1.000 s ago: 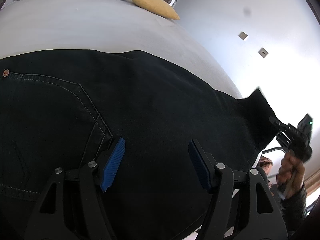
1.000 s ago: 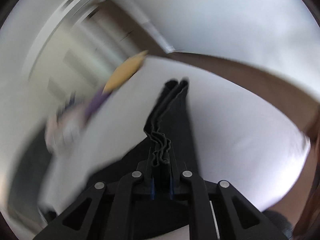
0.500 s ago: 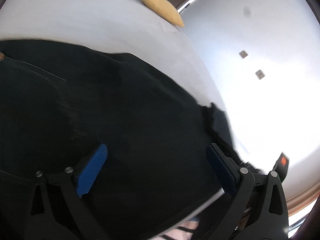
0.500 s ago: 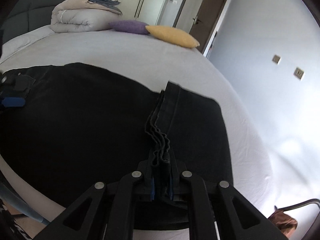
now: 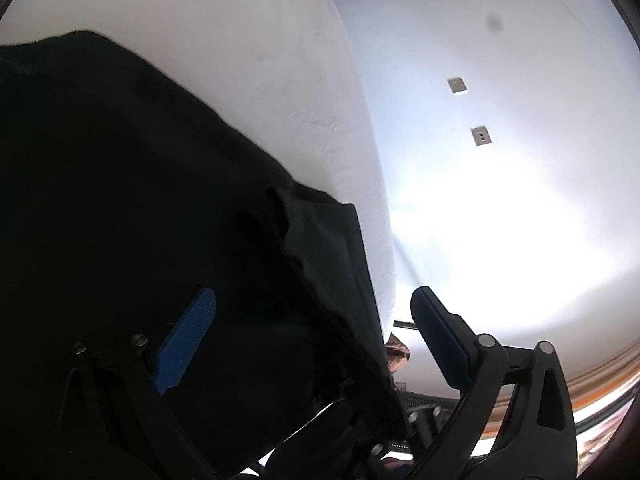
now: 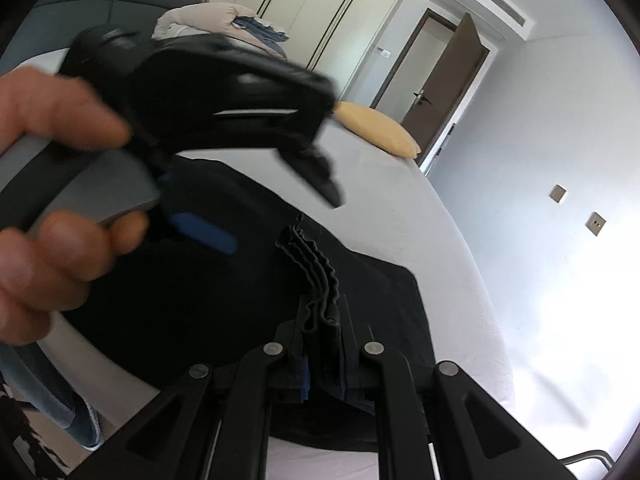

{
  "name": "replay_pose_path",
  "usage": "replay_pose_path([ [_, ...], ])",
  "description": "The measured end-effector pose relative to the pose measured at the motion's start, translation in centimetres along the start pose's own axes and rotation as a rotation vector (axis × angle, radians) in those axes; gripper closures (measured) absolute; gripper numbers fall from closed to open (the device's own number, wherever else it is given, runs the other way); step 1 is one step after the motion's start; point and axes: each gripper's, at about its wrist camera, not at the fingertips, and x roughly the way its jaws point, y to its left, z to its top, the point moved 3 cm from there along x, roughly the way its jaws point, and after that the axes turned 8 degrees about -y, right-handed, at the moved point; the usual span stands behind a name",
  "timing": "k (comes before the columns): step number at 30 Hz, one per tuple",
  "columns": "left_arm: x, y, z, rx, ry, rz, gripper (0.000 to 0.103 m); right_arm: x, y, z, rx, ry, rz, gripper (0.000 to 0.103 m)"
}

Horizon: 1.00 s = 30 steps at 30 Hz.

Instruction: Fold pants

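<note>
pants (image 6: 248,280) lengthwise across bed (image 6: 452,240); right hand-held gripper (image 6: 322,344) clamps hem | left hand-held gripper (image 5: 312,344) wide apart

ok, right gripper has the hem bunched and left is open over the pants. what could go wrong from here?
1. The right gripper pinches several stacked hem layers of the pants; one layer could slip out and skew the fold.
2. The left gripper is open and straddles the pants' side edge near the edge of the bed; closing here may catch only part of the fabric.
3. The left hand sits close in front of the right gripper, so the two could bump.
</note>
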Motion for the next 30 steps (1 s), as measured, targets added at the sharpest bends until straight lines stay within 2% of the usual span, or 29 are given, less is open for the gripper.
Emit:
replay_pose_path([
  [1,0.0,0.1,0.2,0.002,0.003,0.010,0.020,0.0,0.0,0.0,0.000,0.000,0.003,0.092],
  [3,0.0,0.7,0.3,-0.004,0.027,0.038,0.050,0.0,0.2,0.1,0.000,-0.001,0.010,0.092],
  [4,0.1,1.0,0.2,-0.009,0.043,0.043,0.061,-0.1,0.3,0.2,-0.002,-0.003,0.011,0.092],
  [5,0.1,1.3,0.2,-0.010,0.055,0.048,0.064,-0.1,-0.1,0.2,-0.003,-0.006,0.012,0.092],
  [9,0.2,2.1,-0.2,-0.017,0.092,0.057,0.066,-0.5,-0.3,-0.2,-0.009,-0.010,0.020,0.092],
  [11,0.2,2.2,-0.4,-0.016,0.102,0.047,0.071,-1.1,-0.4,-1.2,-0.012,-0.010,0.024,0.092],
  [13,-0.2,2.1,-0.3,-0.004,0.092,0.043,0.081,-1.3,-0.4,-1.5,-0.016,-0.011,0.028,0.092],
  [19,-0.7,1.3,0.2,0.010,0.076,0.021,0.096,-1.7,0.1,-1.7,-0.039,-0.018,0.041,0.092],
  [24,-2.0,-0.8,0.7,0.155,0.066,0.074,0.097,-2.2,1.0,-1.7,-0.079,-0.023,0.063,0.092],
  [30,-4.9,-0.9,1.0,0.274,0.078,0.132,0.097,-2.7,2.9,-1.1,-0.164,-0.058,0.096,0.092],
])
